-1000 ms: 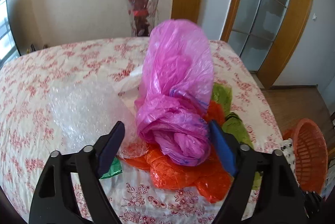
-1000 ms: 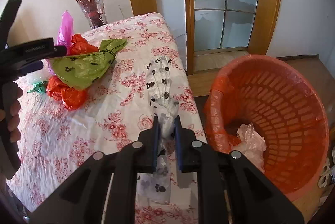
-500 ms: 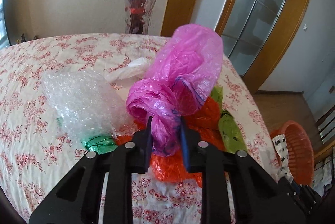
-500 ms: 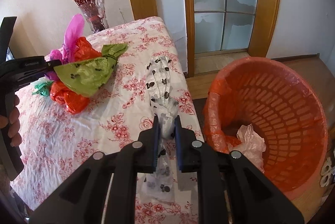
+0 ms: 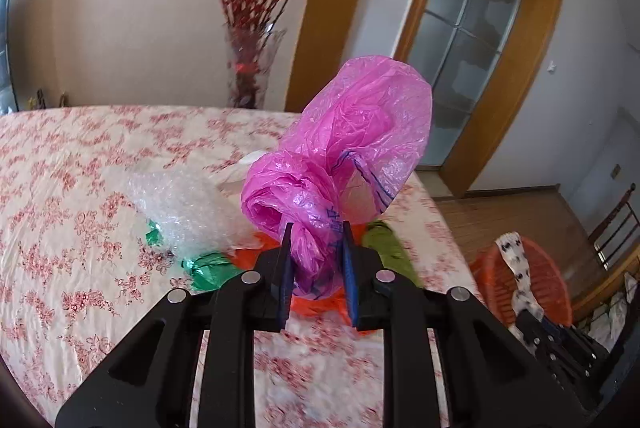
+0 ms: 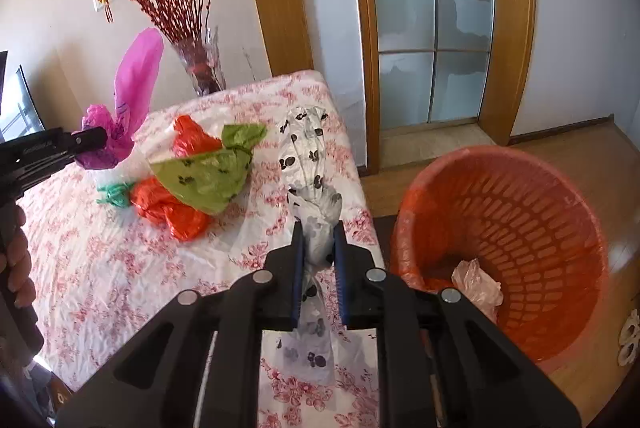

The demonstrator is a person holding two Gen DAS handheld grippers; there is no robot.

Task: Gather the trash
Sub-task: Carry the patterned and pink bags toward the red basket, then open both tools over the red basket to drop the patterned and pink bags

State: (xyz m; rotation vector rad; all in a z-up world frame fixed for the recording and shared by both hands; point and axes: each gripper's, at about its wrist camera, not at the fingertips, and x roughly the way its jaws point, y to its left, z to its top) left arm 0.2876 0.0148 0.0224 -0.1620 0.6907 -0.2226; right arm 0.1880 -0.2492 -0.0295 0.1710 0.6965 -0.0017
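My left gripper (image 5: 315, 260) is shut on a pink plastic bag (image 5: 344, 156) and holds it above the floral bed; it also shows in the right wrist view (image 6: 128, 100). My right gripper (image 6: 317, 248) is shut on a white bag with black spots (image 6: 308, 156), lifted at the bed's right edge. An orange basket (image 6: 520, 228) stands on the floor to the right, with a crumpled pale bag (image 6: 478, 286) inside. On the bed lie orange bags (image 6: 168, 204), a green spotted bag (image 6: 208, 176), a small teal bag (image 6: 114, 194) and bubble wrap (image 5: 180, 204).
A glass vase (image 6: 202, 68) with red branches stands behind the bed by the wall. A glass door with a wooden frame (image 6: 432, 28) is at the back. The floor around the basket is wood. A chair (image 5: 616, 224) stands at far right in the left wrist view.
My left gripper closed on the pink bag and lifted it off the pile. My right gripper raised the spotted bag slightly, still near the basket.
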